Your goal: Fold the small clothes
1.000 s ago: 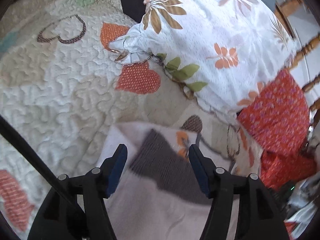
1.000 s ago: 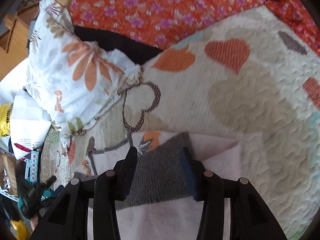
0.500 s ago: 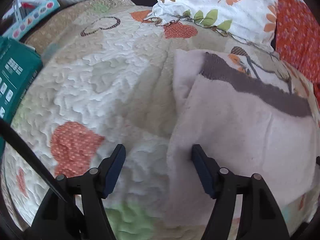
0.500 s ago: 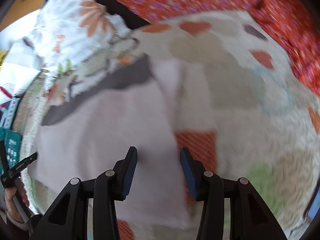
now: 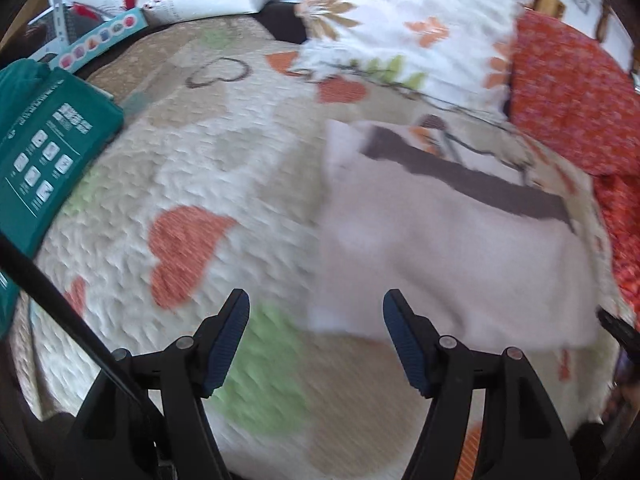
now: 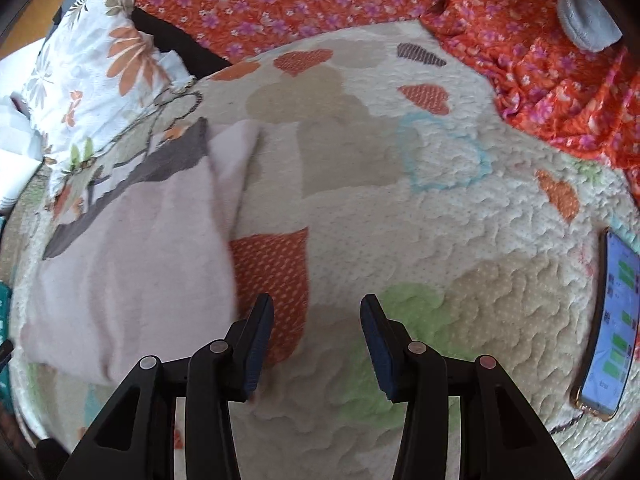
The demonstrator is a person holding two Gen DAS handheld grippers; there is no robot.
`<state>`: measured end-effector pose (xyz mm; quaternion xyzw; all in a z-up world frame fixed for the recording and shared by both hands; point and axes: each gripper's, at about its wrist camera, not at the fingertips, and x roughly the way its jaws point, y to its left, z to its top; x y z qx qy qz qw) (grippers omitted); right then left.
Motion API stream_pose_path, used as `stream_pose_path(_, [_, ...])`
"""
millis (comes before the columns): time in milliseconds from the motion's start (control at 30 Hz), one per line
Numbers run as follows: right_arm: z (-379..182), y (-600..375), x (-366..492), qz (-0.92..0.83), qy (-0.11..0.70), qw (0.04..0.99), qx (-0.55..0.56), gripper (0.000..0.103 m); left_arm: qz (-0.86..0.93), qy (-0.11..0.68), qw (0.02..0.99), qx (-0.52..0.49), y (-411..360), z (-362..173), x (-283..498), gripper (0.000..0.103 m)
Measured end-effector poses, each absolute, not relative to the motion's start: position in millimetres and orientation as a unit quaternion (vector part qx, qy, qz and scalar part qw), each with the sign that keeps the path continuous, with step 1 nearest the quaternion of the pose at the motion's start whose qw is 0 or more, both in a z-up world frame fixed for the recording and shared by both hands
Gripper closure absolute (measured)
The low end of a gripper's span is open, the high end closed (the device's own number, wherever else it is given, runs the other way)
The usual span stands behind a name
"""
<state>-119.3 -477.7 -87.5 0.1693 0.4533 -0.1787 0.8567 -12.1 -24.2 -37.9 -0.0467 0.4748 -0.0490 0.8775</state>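
Left hand-held gripper wide, empty; pink garment ahead-right on quilt. Right hand-held gripper half-spread, empty; garment ahead-left.

One pale pink garment, one floral pillow, one phone, one teal package, two grippers.

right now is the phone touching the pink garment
Apart. The right wrist view shows the phone at the quilt's far right edge and the pink garment at the left, with wide bare quilt between.
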Motion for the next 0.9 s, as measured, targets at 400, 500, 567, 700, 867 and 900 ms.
stream_pose_path(400, [-113.8, -513.3, -80.9, -0.212, 0.442, 0.862, 0.134, 0.020, -0.120, 0.461, 0.878, -0.048, -109.3, -35.3, -76.5, 0.031])
stream_pose_path(500, [-123.6, -530.6, -73.9, -0.211, 0.445, 0.860, 0.135, 0.000, -0.134, 0.467, 0.873, -0.054, -127.5, -36.0, -82.5, 0.031])
stream_pose_path(567, [-123.9, -532.5, -71.1, -0.205, 0.438, 0.866, 0.124, 0.000, -0.140, 0.469, 0.871, -0.050, -138.0, -36.3, -84.4, 0.031])
stream_pose_path(700, [-125.7, -534.4, -79.1, -0.187, 0.413, 0.883, 0.125, 0.000, -0.158, 0.472, 0.866, -0.040, -161.0, -35.9, -88.8, 0.031])
stream_pose_path(867, [-126.0, -529.3, -76.5, -0.194, 0.418, 0.880, 0.113, 0.000, -0.173, 0.475, 0.862, -0.032, -175.4, -38.1, -94.6, 0.031])
stream_pose_path(900, [-125.9, -530.4, -76.9, -0.192, 0.417, 0.881, 0.117, 0.000, -0.174, 0.474, 0.863, -0.029, -177.0, -38.7, -95.8, 0.031])
